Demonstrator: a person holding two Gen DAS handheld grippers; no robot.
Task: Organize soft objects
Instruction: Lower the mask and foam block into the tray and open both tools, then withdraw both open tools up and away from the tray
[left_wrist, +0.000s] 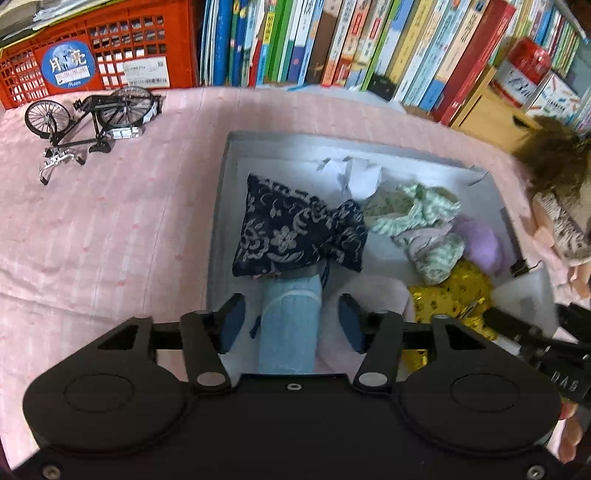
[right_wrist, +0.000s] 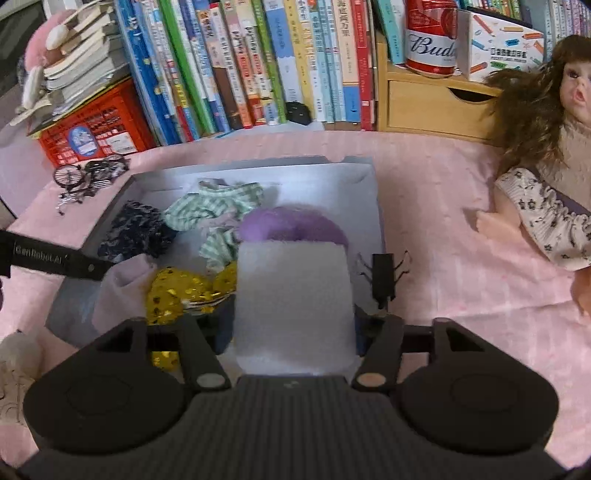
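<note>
A grey box (left_wrist: 221, 206) stands on the pink cloth (left_wrist: 110, 221). Inside it lie a dark floral pouch (left_wrist: 295, 232), a green checked garment (left_wrist: 421, 214), a purple fluffy item (right_wrist: 291, 225), a gold sequin piece (right_wrist: 181, 291) and crumpled white paper (left_wrist: 354, 177). The left gripper (left_wrist: 291, 321) has its jaws apart around a light blue rolled cloth (left_wrist: 288, 325), pads not touching. The right gripper (right_wrist: 291, 328) is spread beside a white foam block (right_wrist: 295, 302) in the box; whether its pads press it, I cannot tell.
</note>
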